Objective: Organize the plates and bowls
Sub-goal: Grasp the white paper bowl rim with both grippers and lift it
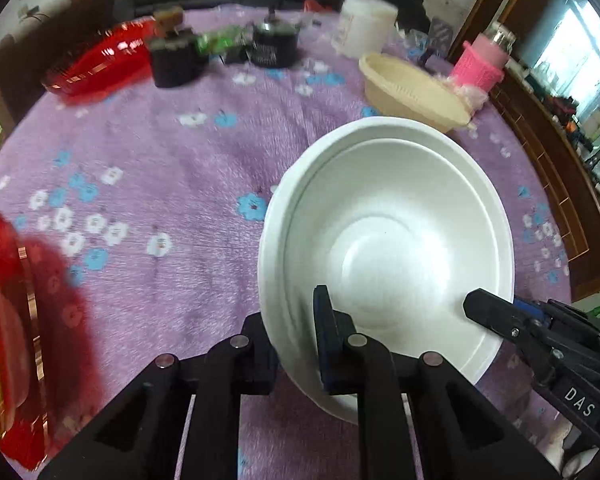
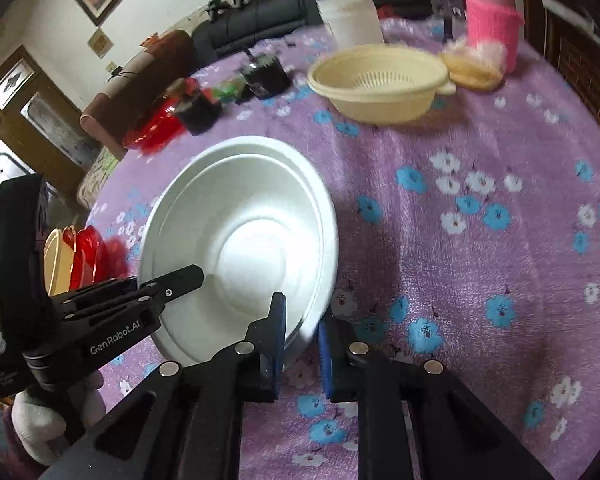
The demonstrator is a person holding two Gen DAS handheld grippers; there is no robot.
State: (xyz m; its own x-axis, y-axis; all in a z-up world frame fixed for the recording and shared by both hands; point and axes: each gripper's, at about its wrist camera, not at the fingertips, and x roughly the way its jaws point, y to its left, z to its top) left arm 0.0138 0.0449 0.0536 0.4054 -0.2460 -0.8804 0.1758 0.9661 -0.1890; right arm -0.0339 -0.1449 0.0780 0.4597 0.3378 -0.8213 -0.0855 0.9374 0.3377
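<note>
A stack of white foam bowls [image 1: 388, 240] is held tilted above the purple flowered tablecloth; it also shows in the right wrist view [image 2: 240, 240]. My left gripper [image 1: 296, 340] is shut on the near left rim, one finger inside and one outside. My right gripper [image 2: 302, 340] is shut on the opposite rim. The right gripper's finger [image 1: 488, 312] shows in the left wrist view, and the left gripper's finger [image 2: 180, 280] in the right wrist view. A stack of red and yellow plates [image 1: 4, 312] sits at the table's left edge and shows in the right wrist view too [image 2: 76, 256].
A cream colander [image 2: 376, 80] stands at the back right, with a white tub [image 2: 352, 16] and a pink-sleeved jar [image 2: 492, 24] behind it. A red basket [image 1: 100, 60] and dark jars [image 1: 176, 60] stand at the back left. A black sofa lies beyond the table.
</note>
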